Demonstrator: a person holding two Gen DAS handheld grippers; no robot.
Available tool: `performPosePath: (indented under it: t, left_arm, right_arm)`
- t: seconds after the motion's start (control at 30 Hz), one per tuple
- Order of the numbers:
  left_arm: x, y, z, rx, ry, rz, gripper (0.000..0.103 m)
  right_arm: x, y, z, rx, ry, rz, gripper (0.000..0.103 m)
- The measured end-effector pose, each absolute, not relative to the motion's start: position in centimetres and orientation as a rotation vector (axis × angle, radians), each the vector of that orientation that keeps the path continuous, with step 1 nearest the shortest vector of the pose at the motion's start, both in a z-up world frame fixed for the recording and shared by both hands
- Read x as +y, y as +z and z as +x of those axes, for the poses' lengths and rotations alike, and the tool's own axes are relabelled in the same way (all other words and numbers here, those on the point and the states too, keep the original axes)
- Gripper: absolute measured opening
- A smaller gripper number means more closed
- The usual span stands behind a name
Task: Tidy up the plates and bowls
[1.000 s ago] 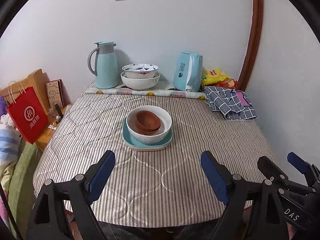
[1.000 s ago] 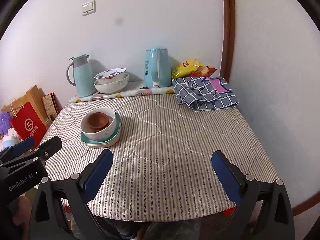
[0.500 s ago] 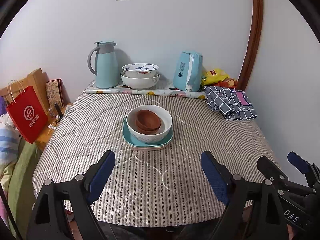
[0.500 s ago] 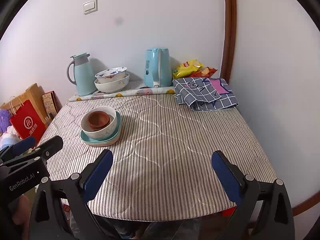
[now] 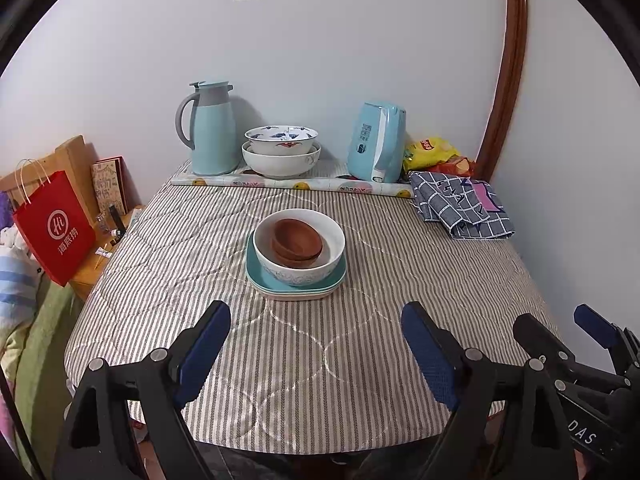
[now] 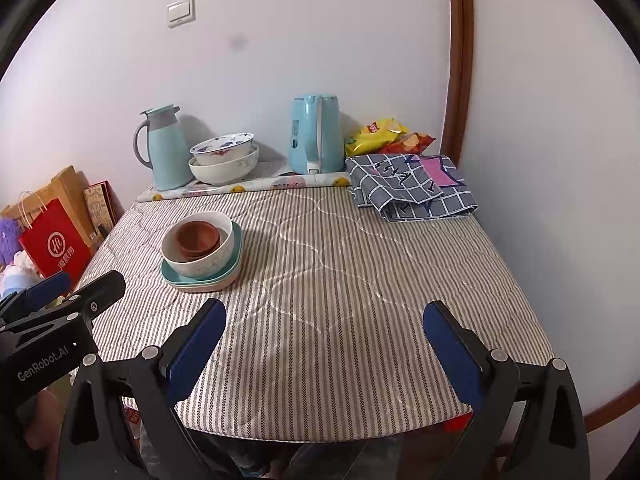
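On the striped table [image 5: 320, 352] stands one stack: brown wooden bowls [image 5: 297, 242] nested in a white bowl [image 5: 299, 249], on teal and cream plates [image 5: 294, 286]. In the right wrist view the same stack of plates [image 6: 204, 276] lies to the left, with its wooden bowls [image 6: 198, 237] on top. Two larger white bowls [image 5: 281, 152] sit nested at the back by the wall. My left gripper [image 5: 316, 344] hangs open above the near table edge, well short of the stack. Equally open and empty, my right gripper [image 6: 324, 340] is over the near edge too.
A teal thermos jug [image 5: 210, 128] and a teal kettle [image 5: 376, 140] flank the back bowls. A folded checked cloth [image 5: 460, 208] and snack bags [image 5: 432, 152] lie at the back right. A red paper bag [image 5: 54, 228] stands off the table's left side.
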State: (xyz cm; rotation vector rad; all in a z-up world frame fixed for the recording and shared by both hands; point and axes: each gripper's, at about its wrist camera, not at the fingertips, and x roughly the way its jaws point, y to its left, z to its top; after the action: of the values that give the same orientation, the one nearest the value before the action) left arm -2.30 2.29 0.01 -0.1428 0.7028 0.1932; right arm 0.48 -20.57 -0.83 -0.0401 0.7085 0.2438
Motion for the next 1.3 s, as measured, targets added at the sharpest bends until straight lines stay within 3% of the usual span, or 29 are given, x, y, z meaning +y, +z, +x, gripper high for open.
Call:
performPosePath:
  t: [1.3]
  left_arm:
    - [2.61, 0.19, -2.42, 0.705, 0.204, -0.133, 0.087]
  right_arm:
    - [-19.98, -0.90, 0.31, 0.704, 0.239, -0.046, 0.098]
